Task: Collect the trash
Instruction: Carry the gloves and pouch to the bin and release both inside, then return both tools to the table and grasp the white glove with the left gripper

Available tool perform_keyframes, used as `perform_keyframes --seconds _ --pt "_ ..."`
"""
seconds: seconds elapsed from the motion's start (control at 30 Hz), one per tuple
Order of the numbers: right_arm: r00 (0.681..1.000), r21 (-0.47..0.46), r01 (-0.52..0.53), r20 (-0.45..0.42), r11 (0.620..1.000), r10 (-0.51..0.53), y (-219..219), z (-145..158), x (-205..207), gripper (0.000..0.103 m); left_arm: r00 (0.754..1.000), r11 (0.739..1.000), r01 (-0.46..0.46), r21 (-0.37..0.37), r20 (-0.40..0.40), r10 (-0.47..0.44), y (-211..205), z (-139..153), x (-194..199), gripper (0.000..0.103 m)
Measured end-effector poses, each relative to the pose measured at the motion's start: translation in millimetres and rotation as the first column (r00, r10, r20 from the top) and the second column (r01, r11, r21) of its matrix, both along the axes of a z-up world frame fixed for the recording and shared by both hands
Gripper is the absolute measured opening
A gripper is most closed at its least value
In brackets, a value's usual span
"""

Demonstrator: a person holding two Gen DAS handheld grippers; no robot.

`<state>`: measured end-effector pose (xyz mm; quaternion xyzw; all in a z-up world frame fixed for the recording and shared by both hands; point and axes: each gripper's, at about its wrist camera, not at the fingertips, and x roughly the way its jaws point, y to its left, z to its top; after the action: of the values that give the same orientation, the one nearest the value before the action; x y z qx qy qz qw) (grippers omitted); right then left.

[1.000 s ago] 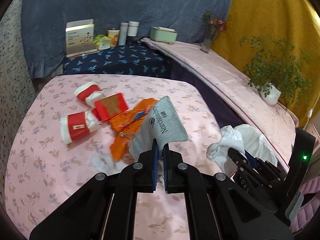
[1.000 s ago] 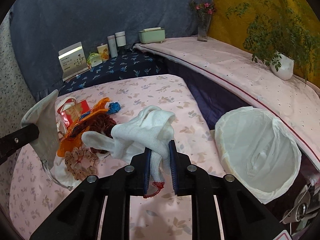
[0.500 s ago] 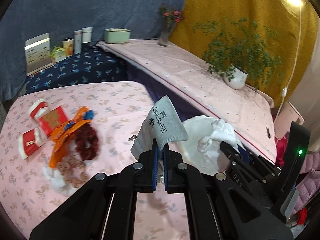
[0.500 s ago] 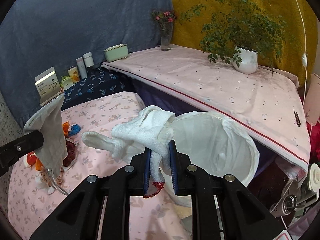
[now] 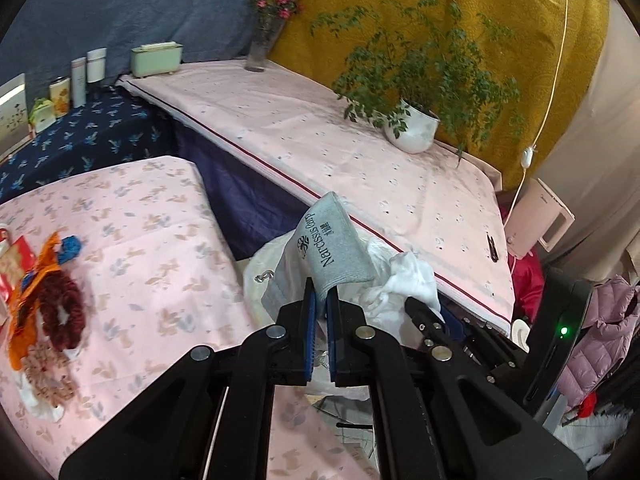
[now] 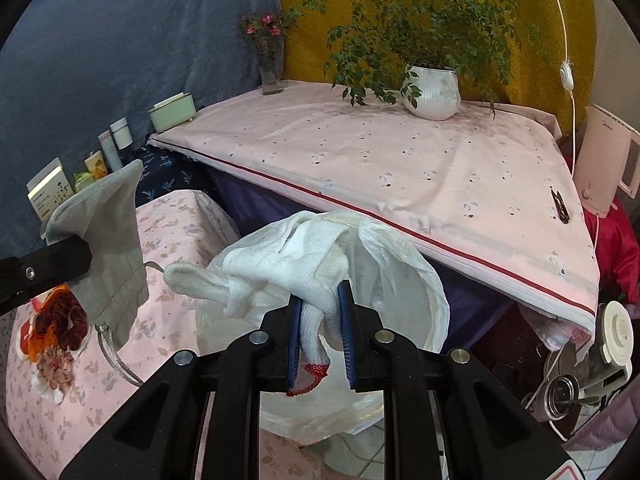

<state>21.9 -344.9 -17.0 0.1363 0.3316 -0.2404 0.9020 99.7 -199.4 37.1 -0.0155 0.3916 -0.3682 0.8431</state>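
My left gripper [image 5: 321,294] is shut on a grey sock [image 5: 332,248] printed with dark lettering, held up over the near rim of a bin lined with a white plastic bag [image 5: 264,276]. My right gripper [image 6: 319,300] is shut on a white knitted glove with a red cuff [image 6: 296,268], which hangs above the mouth of the same bag-lined bin [image 6: 404,292]. In the right wrist view the grey sock [image 6: 108,248] and the left gripper's black finger [image 6: 44,268] show at the left. Orange wrapping, a dark red scrunchie [image 5: 62,316] and other scraps lie on the pink floral cloth [image 5: 152,232].
A long shelf under pink cloth [image 6: 400,168] runs behind the bin, bearing a potted plant [image 6: 430,88], a flower vase [image 6: 272,64] and a black clip [image 6: 560,206]. A pale kettle [image 6: 604,168] and a cord stand at the right. Bottles and boxes [image 5: 80,80] line the dark blue cloth.
Both grippers have swung right from above the pink floral cloth and the scrap pile to above the bag-lined bin, each still holding its item. The scraps now lie far to the left.
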Motion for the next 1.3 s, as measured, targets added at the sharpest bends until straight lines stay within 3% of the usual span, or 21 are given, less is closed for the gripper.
perform_keyframes --seconds 0.2,0.23,0.27,0.33,0.37,0.4,0.77,0.9,0.97,1.3 --pt "1.000 0.016 0.029 -0.011 0.999 -0.028 -17 -9 2 0.022 0.999 0.999 0.037 0.003 0.005 -0.037 -30 -8 3 0.006" --pt "0.999 0.018 0.034 -0.010 0.999 -0.034 -19 -10 2 0.023 0.999 0.999 0.038 0.006 0.009 -0.038 -33 -9 3 0.013" --pt "0.999 0.022 0.036 -0.011 0.999 -0.036 -21 -11 3 0.026 0.999 0.999 0.033 0.015 0.012 -0.033 -34 -10 4 0.028" --pt "0.999 0.023 0.045 -0.007 0.999 -0.045 -24 -12 2 0.037 1.000 1.000 0.011 0.024 0.022 -0.012 -35 -12 6 0.052" --pt "0.999 0.022 0.047 -0.001 0.999 -0.047 -24 -11 2 0.045 1.000 1.000 0.000 0.018 0.030 0.000 -33 -12 6 0.058" --pt "0.999 0.016 0.051 0.007 0.999 -0.051 -23 -10 1 0.051 0.999 1.000 -0.004 0.016 0.034 0.004 -31 -12 5 0.059" --pt "0.999 -0.012 0.025 0.040 1.000 -0.025 0 6 -3 0.071 0.994 0.993 -0.105 0.048 0.044 0.103 4 -17 10 0.071" --pt "0.999 -0.018 0.001 0.043 1.000 0.000 16 11 -6 0.075 0.986 0.985 -0.159 0.063 0.054 0.156 27 -19 9 0.073" --pt "0.999 -0.014 -0.013 0.046 1.000 0.014 23 12 -7 0.077 0.980 0.978 -0.195 0.070 0.060 0.191 39 -19 9 0.080" --pt "0.996 -0.028 -0.068 0.062 0.997 0.070 66 21 -9 0.083 0.947 0.945 -0.317 0.077 0.077 0.312 100 -23 4 0.081"
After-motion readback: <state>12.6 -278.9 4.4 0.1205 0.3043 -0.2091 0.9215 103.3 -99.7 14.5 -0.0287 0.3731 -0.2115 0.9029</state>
